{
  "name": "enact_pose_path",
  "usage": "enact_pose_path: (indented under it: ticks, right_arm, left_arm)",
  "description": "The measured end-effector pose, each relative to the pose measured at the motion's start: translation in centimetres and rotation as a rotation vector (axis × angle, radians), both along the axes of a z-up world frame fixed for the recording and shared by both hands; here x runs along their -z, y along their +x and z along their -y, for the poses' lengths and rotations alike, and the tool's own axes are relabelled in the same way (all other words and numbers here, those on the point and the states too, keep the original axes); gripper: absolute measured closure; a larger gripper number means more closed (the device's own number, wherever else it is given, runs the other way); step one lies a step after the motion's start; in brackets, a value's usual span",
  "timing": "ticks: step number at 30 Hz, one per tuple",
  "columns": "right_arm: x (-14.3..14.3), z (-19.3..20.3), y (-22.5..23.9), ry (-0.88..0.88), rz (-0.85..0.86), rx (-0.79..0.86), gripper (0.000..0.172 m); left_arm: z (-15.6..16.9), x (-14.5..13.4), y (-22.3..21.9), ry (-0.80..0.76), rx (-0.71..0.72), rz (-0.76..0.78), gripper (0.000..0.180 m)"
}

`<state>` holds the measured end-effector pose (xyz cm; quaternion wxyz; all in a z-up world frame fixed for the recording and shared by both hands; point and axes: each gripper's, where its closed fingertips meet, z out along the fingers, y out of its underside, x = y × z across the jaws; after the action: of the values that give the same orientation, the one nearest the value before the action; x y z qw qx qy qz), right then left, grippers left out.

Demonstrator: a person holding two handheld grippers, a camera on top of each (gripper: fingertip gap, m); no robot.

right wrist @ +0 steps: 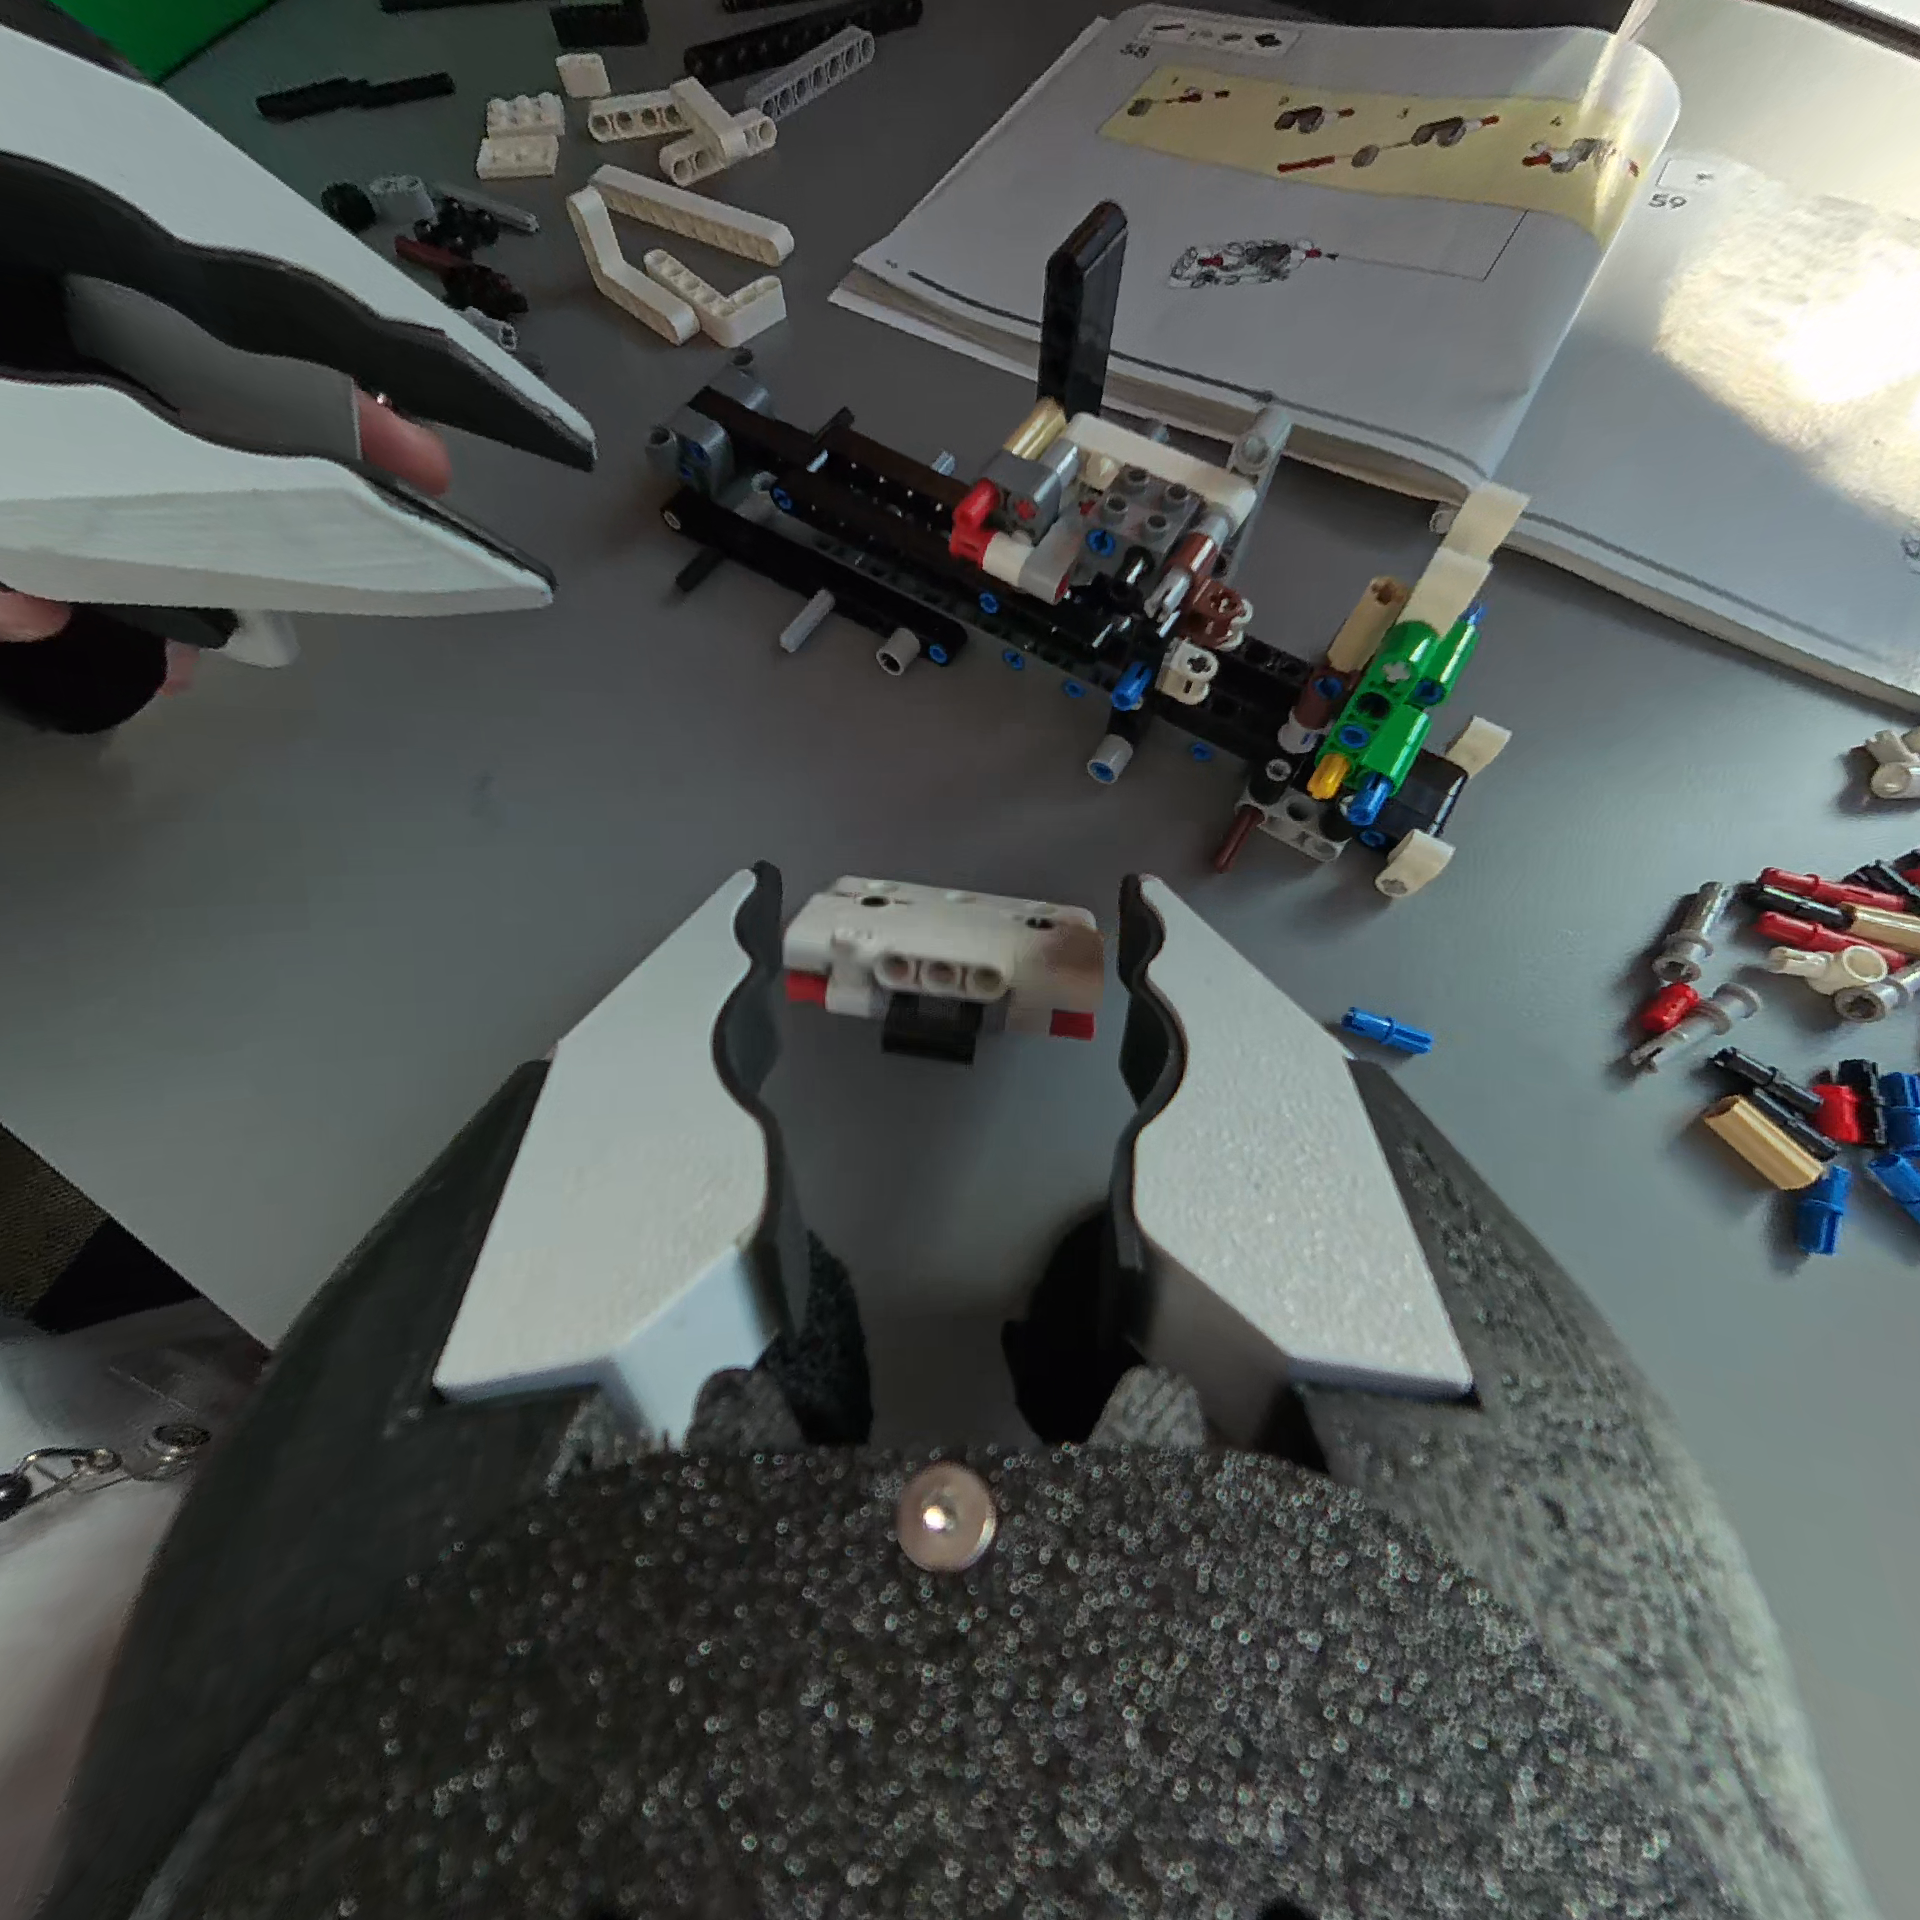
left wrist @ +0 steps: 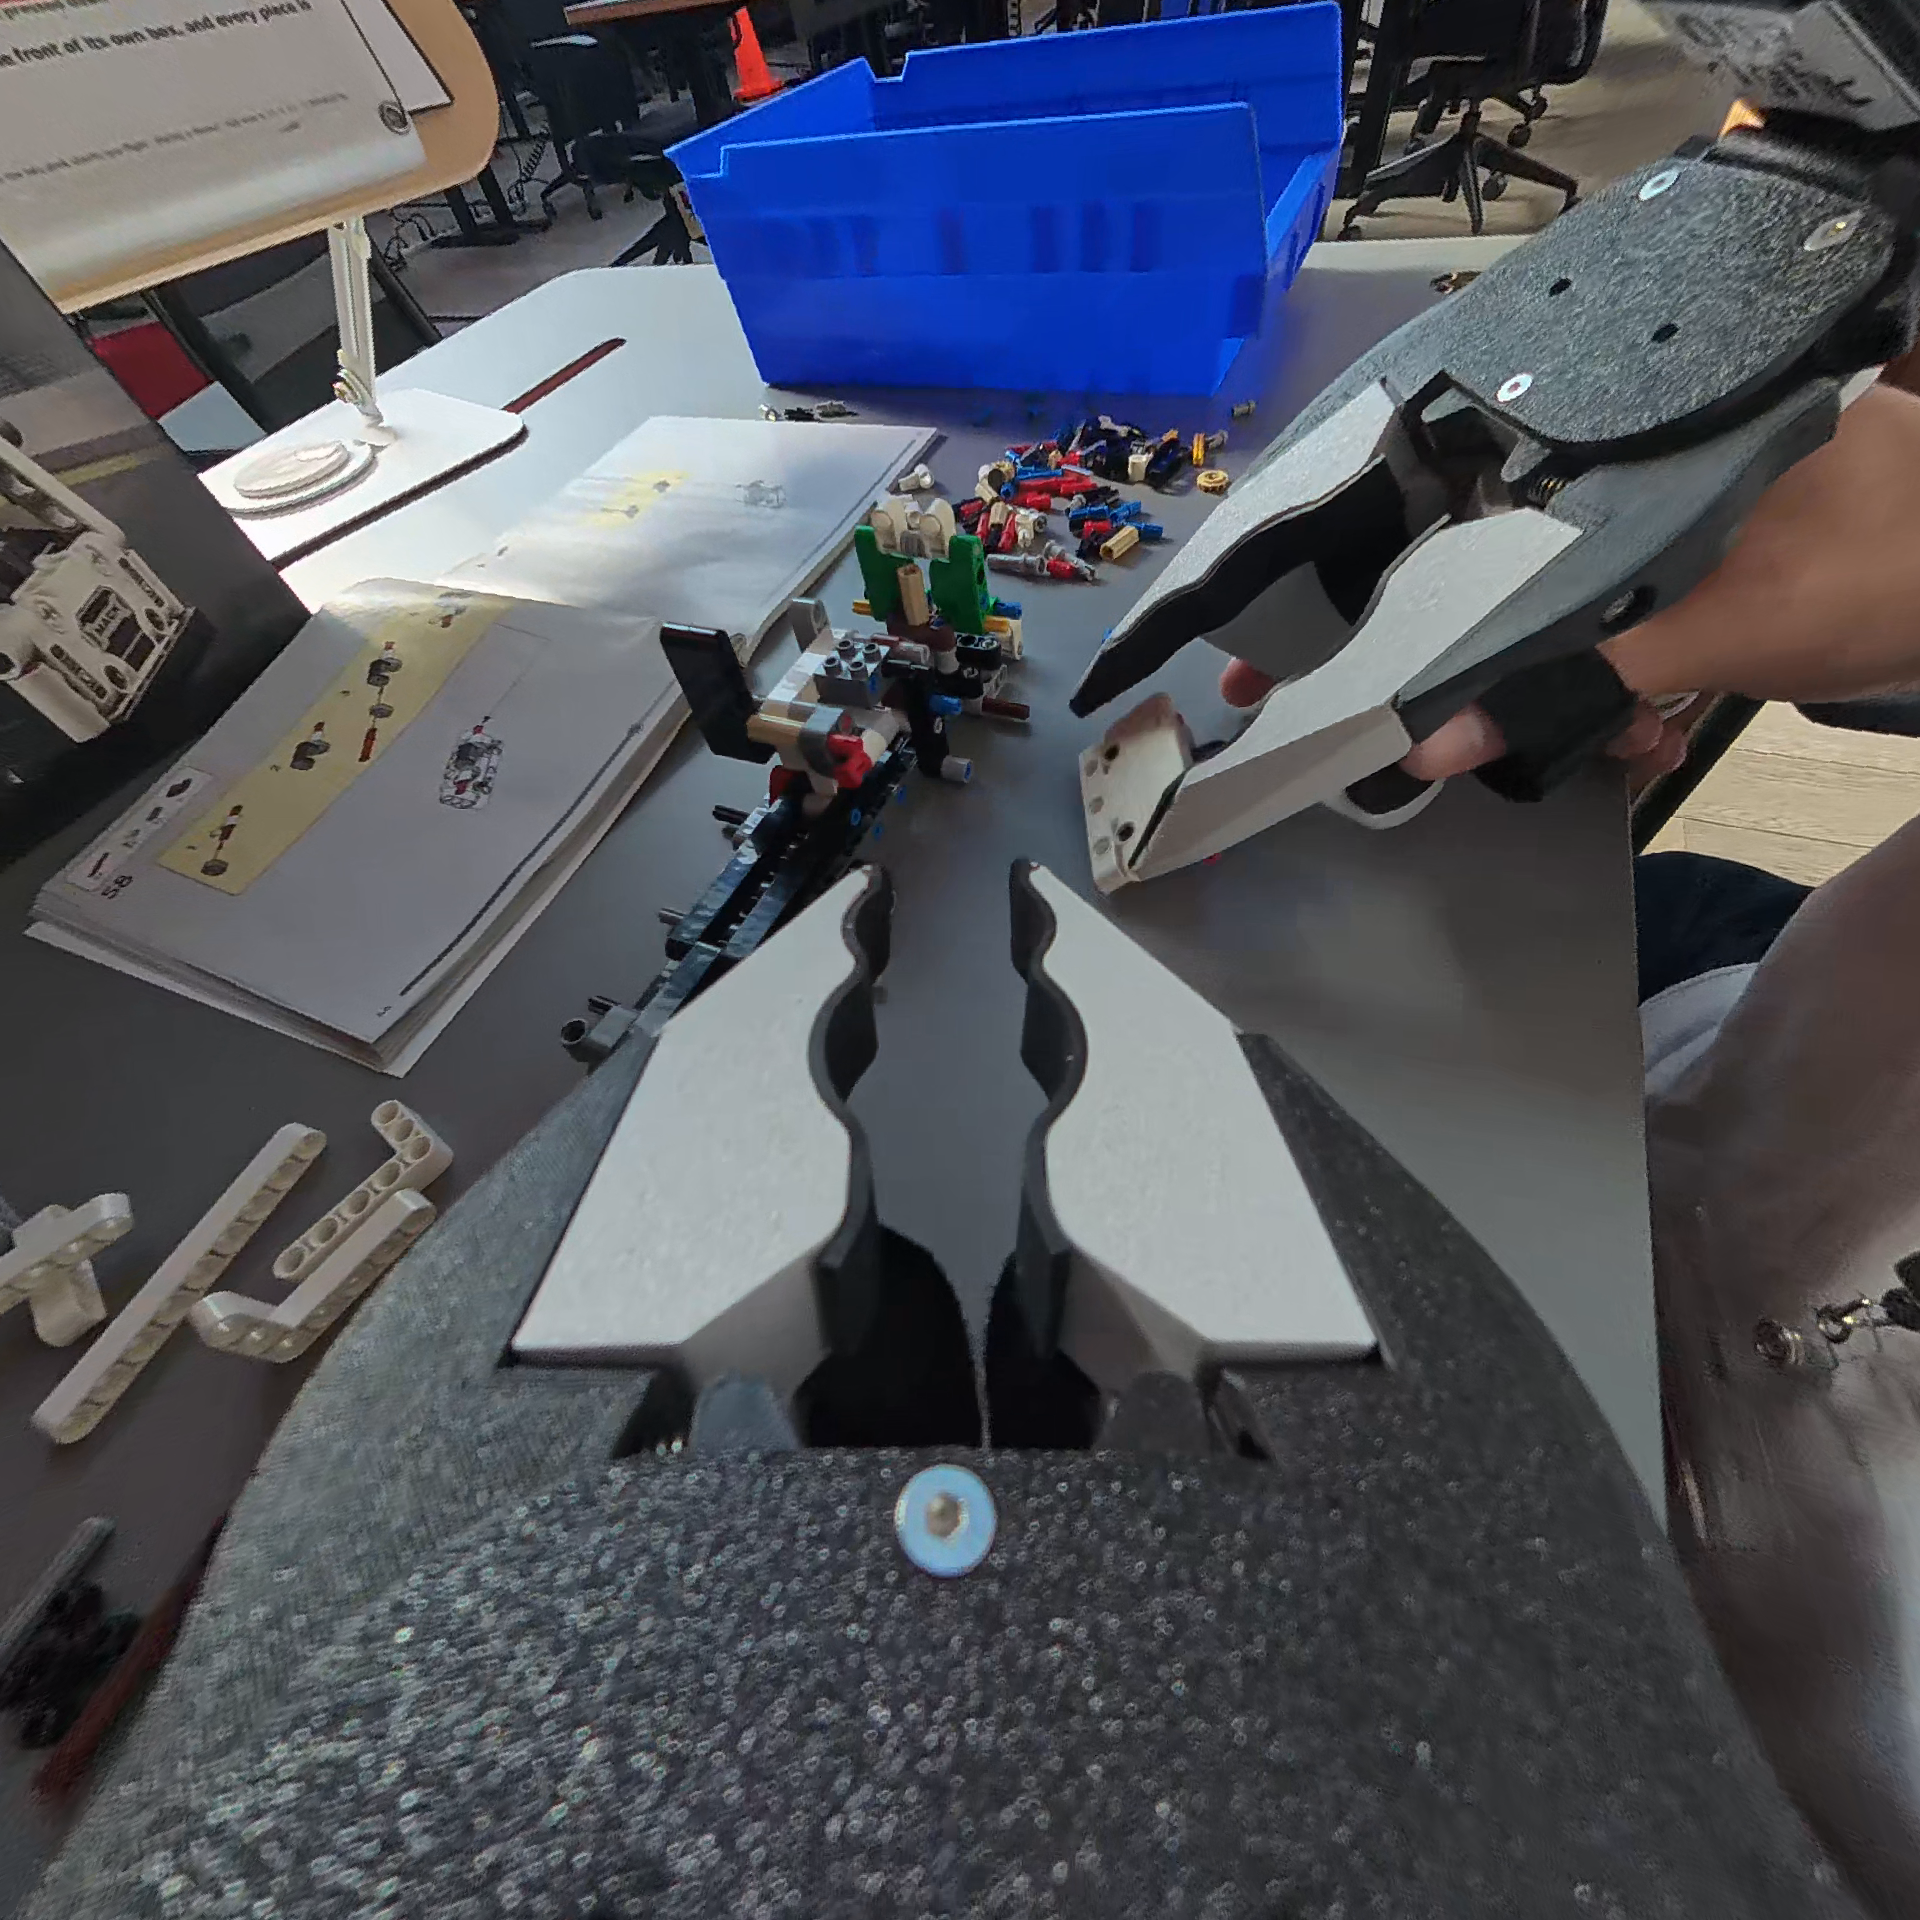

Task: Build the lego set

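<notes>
I am seeing one small white brick assembly [right wrist: 940, 961] lying on the grey table [right wrist: 416, 883], between my right gripper's [right wrist: 948, 904] spread fingertips. Red pin ends are sticking out at both sides, a black piece is sitting beneath, and three round holes are facing the camera.

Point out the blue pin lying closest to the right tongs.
The lone blue pin just right of the right tongs; the other blue pins sit in the heap farther right.

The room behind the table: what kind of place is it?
Probably an office or lab workspace: office chairs behind a grey table with a building-brick model, its open manual and a blue bin.
</notes>
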<state>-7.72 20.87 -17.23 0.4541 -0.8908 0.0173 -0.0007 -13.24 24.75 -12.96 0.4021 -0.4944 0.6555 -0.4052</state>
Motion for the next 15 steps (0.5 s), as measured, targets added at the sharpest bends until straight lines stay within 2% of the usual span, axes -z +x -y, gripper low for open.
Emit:
enact_pose_path:
  ticks: [1, 5, 7, 11, 15]
  right_arm:
    - [-0.2, 0.0, -0.1, 0.013, -0.014, -0.009, 0.107]
    - [-1.6, 0.8, 0.6, 0.077, -0.078, -0.018, 0.108]
    - [-2.6, 1.5, 2.5, 0.113, -0.099, 0.007, 0.110]
    - [-4.4, 3.2, 9.7, 0.176, -0.066, 0.116, 0.115]
    - [-4.4, 5.3, 15.8, 0.201, -0.028, 0.213, 0.120]
  left_arm:
    - [-0.2, 0.1, 0.1, 0.002, -0.011, -0.005, 0.160]
    - [-0.8, 0.4, 0.3, 0.008, -0.058, -0.025, 0.157]
    - [-1.6, 0.3, 0.4, 0.003, -0.103, -0.025, 0.155]
    - [-3.6, -0.4, 0.2, -0.032, -0.222, 0.015, 0.153]
    - [-5.1, 0.4, -0.8, -0.057, -0.313, -0.033, 0.154]
